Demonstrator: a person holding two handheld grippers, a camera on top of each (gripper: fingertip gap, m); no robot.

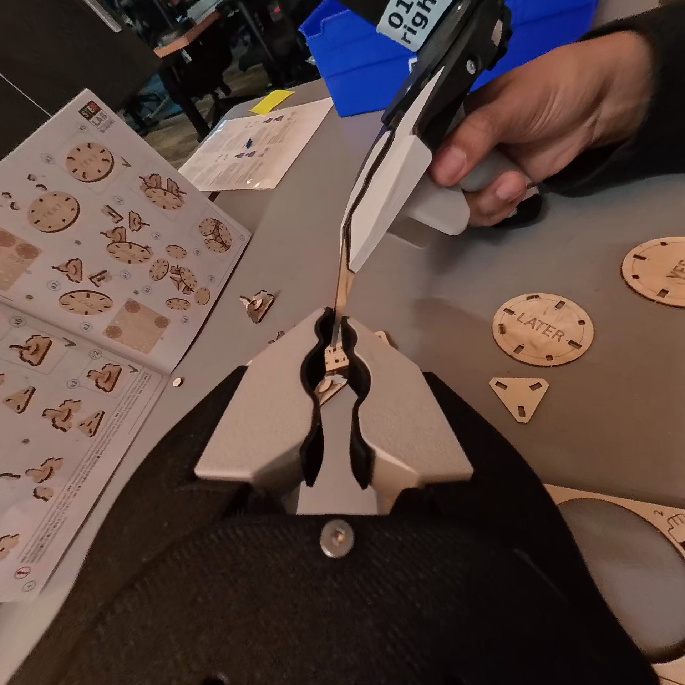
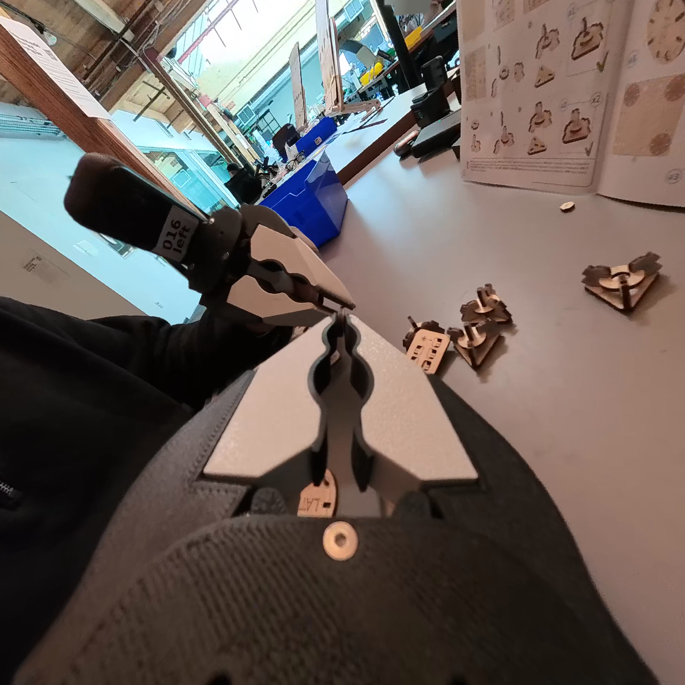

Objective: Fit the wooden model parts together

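- Left gripper (image 1: 335, 322), centre of the left wrist view: jaws pressed together on the lower end of a thin wooden strip (image 1: 343, 293).
- Right gripper (image 1: 348, 268), entering from the upper right of the same view in a hand (image 1: 548, 129): jaws pinched on the upper end of that strip; the two gripper tips nearly meet, as the right wrist view also shows at its centre (image 2: 341, 318).
- Just behind the left fingers (image 1: 274, 389), on the grey table (image 1: 426, 289): a small slotted wooden plate (image 1: 335, 357) and part of a small wooden assembly (image 1: 330, 387).
- Left of the tips: another small wooden assembly (image 1: 257, 304), lying apart on the table.
- Right of frame: an engraved wooden disc (image 1: 543, 330), a second disc (image 1: 656, 270) cut by the edge, and a slotted triangle (image 1: 519, 396) just below the first.
- Left of frame: an open instruction booklet (image 1: 92, 278); a small wooden hexagon (image 1: 178, 381) just beside its lower edge.
- Upper centre: a flat sheet of paper (image 1: 255, 152), a yellow note (image 1: 272, 101) and a blue bin (image 1: 356, 59).
- Lower right corner: a cut-out wooden sheet (image 1: 608, 500).
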